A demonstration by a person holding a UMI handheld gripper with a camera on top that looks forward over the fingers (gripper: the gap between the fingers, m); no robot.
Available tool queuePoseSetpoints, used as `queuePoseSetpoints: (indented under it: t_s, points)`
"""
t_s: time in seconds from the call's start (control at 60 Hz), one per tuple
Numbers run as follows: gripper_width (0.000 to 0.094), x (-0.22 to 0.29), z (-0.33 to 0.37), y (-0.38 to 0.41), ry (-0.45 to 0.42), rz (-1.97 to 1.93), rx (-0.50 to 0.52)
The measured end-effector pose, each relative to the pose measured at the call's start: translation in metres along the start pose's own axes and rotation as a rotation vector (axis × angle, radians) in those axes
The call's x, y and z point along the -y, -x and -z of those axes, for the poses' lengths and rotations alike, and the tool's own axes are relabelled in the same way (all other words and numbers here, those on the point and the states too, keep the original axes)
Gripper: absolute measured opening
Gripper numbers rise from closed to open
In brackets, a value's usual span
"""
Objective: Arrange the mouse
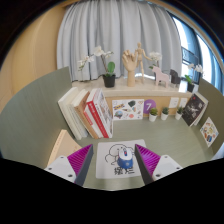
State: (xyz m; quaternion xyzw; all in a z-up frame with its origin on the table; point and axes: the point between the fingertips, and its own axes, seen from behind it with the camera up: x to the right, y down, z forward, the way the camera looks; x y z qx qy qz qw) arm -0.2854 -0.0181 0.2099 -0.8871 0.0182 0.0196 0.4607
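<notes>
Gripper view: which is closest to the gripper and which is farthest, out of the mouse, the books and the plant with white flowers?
Counting out from the open gripper:
1. The mouse, between the fingers on its white mat.
2. The books, leaning on the table beyond the fingers, toward the left.
3. The plant with white flowers, on the shelf by the curtain.

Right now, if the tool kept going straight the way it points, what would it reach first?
Probably the white mat with the mouse on it, lying just ahead between the open fingers. Beyond it come the leaning books and small cards on the table, though depth is hard to judge.
</notes>
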Motion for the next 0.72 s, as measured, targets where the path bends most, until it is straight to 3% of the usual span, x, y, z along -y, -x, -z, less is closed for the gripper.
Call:
queuePoseSetpoints:
  t_s: [0.25, 0.717]
  points:
    - [0.0835, -0.014, 0.085, 0.013, -0.035, -0.009, 0.012]
    - [0.0842, -0.048, 0.131, -0.052, -0.018, -0.009, -0.003]
